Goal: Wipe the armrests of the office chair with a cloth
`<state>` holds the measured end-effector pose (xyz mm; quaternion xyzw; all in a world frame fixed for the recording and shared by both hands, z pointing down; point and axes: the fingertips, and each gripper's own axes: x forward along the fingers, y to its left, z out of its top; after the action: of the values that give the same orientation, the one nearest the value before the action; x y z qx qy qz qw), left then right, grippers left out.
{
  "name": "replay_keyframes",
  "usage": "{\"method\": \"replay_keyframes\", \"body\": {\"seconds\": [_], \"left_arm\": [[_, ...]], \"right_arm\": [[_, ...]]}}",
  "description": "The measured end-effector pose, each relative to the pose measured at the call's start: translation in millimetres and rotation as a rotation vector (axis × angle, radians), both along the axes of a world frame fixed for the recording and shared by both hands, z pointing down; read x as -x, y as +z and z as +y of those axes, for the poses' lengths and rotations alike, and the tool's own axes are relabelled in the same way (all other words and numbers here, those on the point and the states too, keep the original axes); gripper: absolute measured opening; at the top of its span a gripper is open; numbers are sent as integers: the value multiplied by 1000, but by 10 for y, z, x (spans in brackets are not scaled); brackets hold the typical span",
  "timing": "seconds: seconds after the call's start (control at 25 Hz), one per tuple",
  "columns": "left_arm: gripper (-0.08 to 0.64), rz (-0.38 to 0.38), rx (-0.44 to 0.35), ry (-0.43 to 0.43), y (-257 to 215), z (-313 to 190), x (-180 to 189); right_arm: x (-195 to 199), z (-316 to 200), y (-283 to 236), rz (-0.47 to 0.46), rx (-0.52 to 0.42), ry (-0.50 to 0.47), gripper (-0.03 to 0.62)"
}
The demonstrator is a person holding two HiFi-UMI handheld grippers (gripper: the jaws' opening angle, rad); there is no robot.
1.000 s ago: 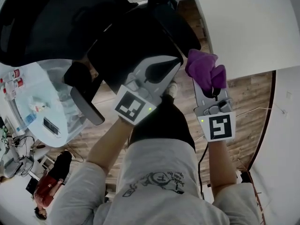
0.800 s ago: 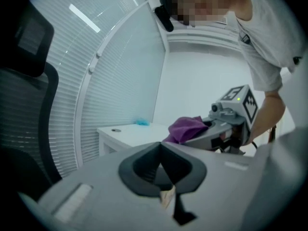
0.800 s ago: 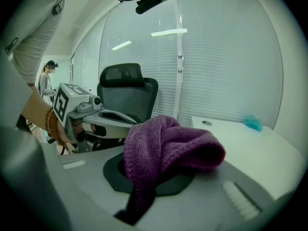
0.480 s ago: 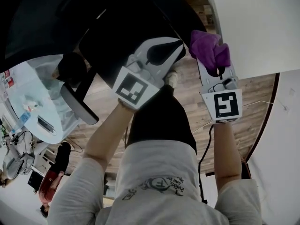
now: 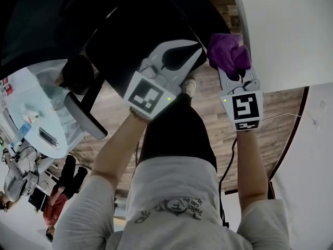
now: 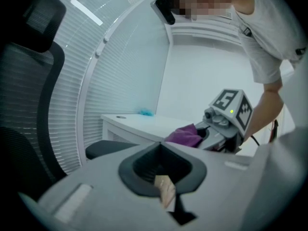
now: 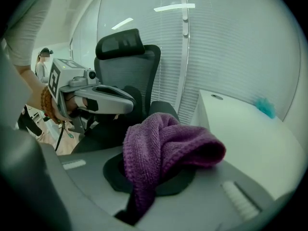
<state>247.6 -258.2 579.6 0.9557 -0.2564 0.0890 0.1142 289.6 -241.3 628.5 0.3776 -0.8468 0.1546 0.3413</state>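
Your right gripper [image 5: 231, 71] pinches the purple cloth [image 5: 228, 52], and the nearer dark armrest [image 5: 205, 17] lies just beyond at eleven o'clock, running lengthwise away from you; your left gripper [image 5: 193, 51] is pressed together and empty.

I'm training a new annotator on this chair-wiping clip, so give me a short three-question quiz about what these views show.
1. Which gripper is shut on the purple cloth?
2. The small thing on the white desk is: A teal, B red, C yellow.
3. True or false: the left gripper is shut, with nothing between its jaws.
Key: 1 the right gripper; 2 A; 3 true.
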Motion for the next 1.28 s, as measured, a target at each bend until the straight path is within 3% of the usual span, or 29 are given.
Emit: {"method": "replay_keyframes", "body": {"seconds": [0.68, 1.28], "left_arm": [[2, -10, 16, -34, -15, -63, 164], [2, -4, 33, -79, -20, -55, 488]], "right_arm": [[293, -513, 30, 83, 44, -161, 32], [965, -1171, 109, 118, 36, -271, 32]]}}
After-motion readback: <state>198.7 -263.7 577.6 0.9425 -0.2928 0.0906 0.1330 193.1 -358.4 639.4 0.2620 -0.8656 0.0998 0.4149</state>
